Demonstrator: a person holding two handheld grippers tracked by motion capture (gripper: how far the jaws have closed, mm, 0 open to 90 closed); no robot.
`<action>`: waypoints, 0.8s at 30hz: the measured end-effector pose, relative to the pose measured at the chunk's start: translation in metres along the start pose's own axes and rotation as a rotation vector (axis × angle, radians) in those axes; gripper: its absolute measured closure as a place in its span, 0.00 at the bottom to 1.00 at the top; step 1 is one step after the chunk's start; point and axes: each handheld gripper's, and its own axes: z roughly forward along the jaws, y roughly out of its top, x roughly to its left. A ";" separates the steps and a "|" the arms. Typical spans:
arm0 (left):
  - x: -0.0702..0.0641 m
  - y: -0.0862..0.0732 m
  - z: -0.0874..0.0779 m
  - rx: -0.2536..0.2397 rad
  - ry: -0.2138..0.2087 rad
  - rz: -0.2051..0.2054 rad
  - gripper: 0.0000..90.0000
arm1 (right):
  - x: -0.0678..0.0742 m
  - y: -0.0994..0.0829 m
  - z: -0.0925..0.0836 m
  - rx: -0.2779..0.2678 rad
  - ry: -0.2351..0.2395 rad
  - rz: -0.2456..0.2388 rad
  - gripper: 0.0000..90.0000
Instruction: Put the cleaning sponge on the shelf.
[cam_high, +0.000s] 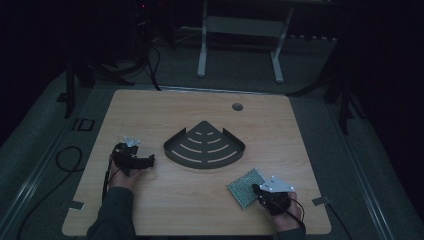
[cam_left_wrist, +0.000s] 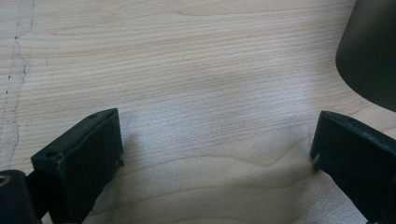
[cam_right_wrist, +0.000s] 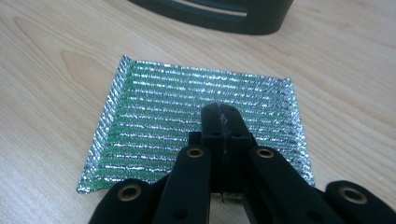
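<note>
— Any writing you can read?
— None. Your right hand-held gripper (cam_right_wrist: 219, 116) is pinched closed on the foil pouch (cam_right_wrist: 196, 109) lying on the tabletop (cam_high: 150, 115); your left hand-held gripper (cam_left_wrist: 217, 154) gapes wide beside the dark corner rack (cam_high: 204, 145).

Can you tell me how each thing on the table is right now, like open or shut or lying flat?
Left gripper: jaws open, nothing between them.
Right gripper: jaws shut over the sponge's near edge.
Sponge: lying flat on the table.
Corner rack: flat, nothing on it.

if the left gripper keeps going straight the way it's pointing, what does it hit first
Probably the dark corner tray. The left gripper, jaws open over bare table, points toward the tray's left end, whose wall shows at the upper right of its own view.
</note>
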 end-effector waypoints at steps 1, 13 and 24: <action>0.000 0.000 0.000 0.000 0.000 0.000 0.03 | 0.000 -0.001 0.001 0.017 0.002 0.000 1.00; 0.000 0.000 0.000 0.000 0.000 0.000 0.03 | -0.009 -0.001 0.005 0.035 -0.008 0.010 1.00; 0.000 0.000 0.000 0.000 0.000 0.000 0.03 | -0.024 -0.001 0.006 0.045 -0.051 0.029 1.00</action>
